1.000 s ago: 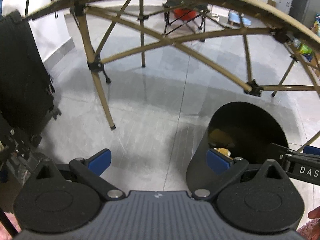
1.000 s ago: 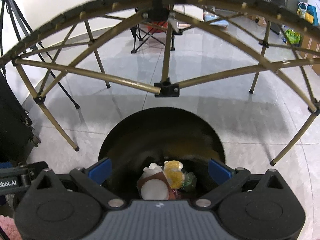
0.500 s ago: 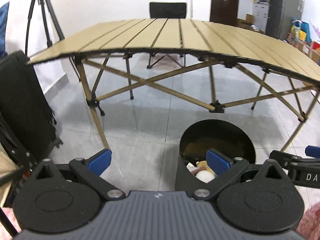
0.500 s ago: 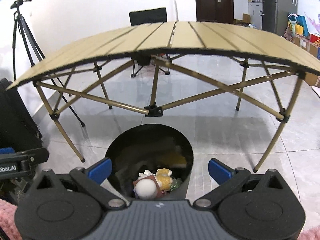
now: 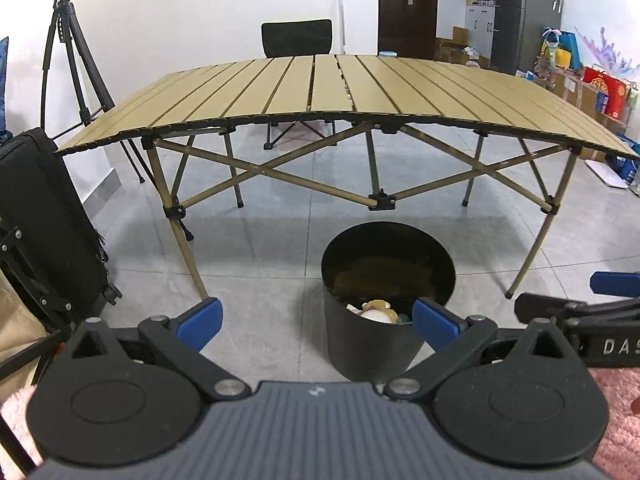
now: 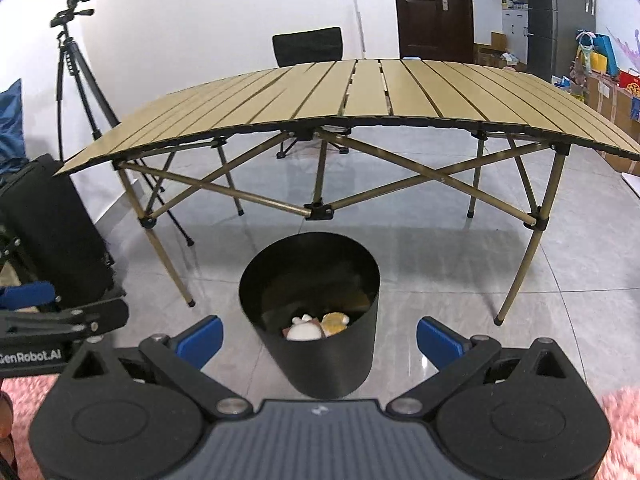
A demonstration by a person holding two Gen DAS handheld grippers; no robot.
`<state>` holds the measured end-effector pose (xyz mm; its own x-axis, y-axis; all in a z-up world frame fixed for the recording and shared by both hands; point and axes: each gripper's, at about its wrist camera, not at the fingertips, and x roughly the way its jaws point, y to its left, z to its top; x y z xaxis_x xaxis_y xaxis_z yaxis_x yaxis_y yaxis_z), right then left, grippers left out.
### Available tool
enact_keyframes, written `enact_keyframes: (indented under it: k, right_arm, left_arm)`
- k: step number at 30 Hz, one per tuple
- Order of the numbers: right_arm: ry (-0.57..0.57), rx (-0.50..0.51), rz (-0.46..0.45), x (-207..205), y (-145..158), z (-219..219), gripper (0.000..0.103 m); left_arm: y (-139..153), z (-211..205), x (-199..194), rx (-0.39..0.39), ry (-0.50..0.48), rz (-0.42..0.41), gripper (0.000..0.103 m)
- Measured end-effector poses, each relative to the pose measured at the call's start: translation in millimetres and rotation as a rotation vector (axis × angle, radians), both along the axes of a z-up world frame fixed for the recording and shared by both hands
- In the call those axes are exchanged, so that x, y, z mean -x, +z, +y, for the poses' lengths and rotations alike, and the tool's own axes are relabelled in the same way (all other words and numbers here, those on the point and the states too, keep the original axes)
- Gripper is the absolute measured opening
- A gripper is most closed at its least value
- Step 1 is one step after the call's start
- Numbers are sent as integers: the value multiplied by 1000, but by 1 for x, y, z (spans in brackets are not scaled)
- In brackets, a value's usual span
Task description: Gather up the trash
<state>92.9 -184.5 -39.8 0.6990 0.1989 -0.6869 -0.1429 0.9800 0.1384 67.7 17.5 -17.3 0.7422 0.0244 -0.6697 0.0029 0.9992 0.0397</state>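
Note:
A black round bin [image 5: 370, 344] [image 6: 332, 364] stands on the grey floor in front of the folding table. Inside it lies trash [image 5: 376, 312] [image 6: 316, 326]: a white round piece, a yellow piece and some brown scraps. My left gripper [image 5: 318, 322] is open and empty, held back from the bin and to its left. My right gripper [image 6: 320, 338] is open and empty too, and the bin sits between its blue fingertips in that view. The right gripper [image 5: 576, 308] shows at the right edge of the left wrist view, the left gripper [image 6: 60, 312] at the left edge of the right wrist view.
A tan slatted folding table [image 5: 340, 92] [image 6: 360, 96] with crossed legs stands behind the bin, its top bare. A black case [image 5: 44, 216] and a tripod [image 5: 72, 60] stand at the left. A black chair [image 6: 308, 46] sits behind the table. Boxes and bags [image 5: 592, 80] line the right wall.
Both grippers have risen and pulled back from over the bin. The view went from under the table to above its top, and the bin now looks smaller and farther.

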Motion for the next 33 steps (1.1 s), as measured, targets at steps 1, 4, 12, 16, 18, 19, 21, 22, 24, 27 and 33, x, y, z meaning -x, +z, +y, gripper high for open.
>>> enact_keyframes:
  k: [1, 4, 12, 16, 18, 19, 21, 22, 24, 27, 33]
  right_arm:
    - [4, 2, 1, 5, 1, 0, 103]
    - [14, 2, -6, 16, 5, 1, 103]
    - [11, -2, -36, 30, 15, -2, 103]
    - [8, -4, -42, 32, 16, -3, 103]
    - [7, -4, -44, 32, 17, -2, 103]
    - [6, -3, -44, 32, 17, -3, 103]
    - [5, -3, -46, 33, 17, -3, 103]
    - [5, -3, -47, 33, 18, -2, 103]
    - [4, -2, -49, 33, 18, -2, 103]
    - [4, -1, -49, 33, 19, -3, 103]
    - [4, 0, -50, 33, 19, -3, 103]
  left_arm:
    - [1, -1, 3, 0, -2, -2, 103]
    - [4, -3, 12, -2, -8, -9, 103]
    - [9, -5, 21, -7, -13, -17, 103]
    - [10, -5, 24, -7, -16, -20, 103]
    - [11, -5, 24, -7, -18, -22, 103]
    - [11, -5, 25, -7, -18, -24, 103]
    - [12, -4, 25, -7, -19, -25, 103]
    - [12, -4, 25, -6, -19, -25, 103]
    - [12, -4, 25, -7, -18, -26, 103]
    - [12, -4, 25, -7, -19, -26, 103]
    - [12, -3, 24, 2, -28, -28, 103]
